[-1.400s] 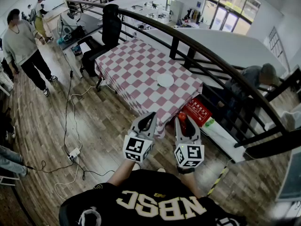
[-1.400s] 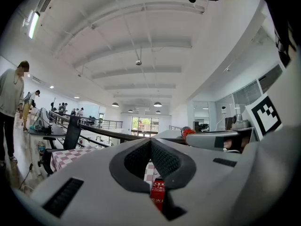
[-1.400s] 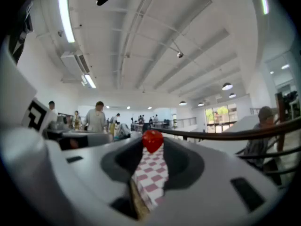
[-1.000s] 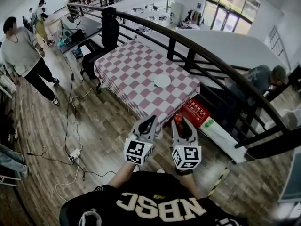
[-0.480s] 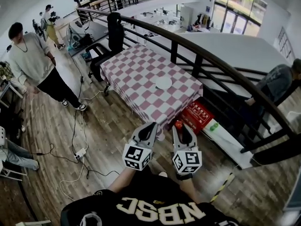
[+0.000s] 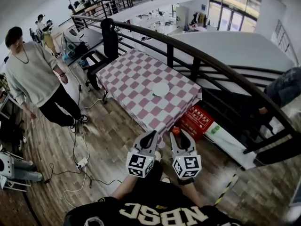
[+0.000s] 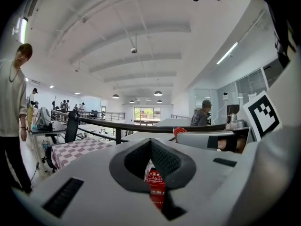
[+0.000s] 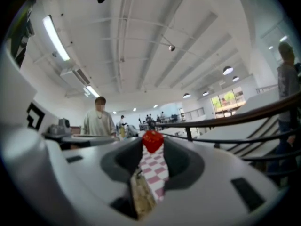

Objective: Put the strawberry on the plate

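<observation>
My right gripper is shut on a small red strawberry, which sits at its jaw tips. My left gripper hangs just to its left, shut with nothing in it. Both are held over the wooden floor, short of the table with its pink-and-white checked cloth. A white plate lies on the table near its right side, well beyond both grippers. In the left gripper view the strawberry shows at the tip of the right gripper.
A black railing curves behind and to the right of the table. A red box lies on the floor at the table's near corner. A person in grey stands at the left. A black chair and floor cables are also there.
The grippers stay side by side with the strawberry still held. The table has come slightly nearer in the head view. The person in grey has walked closer on the left.
</observation>
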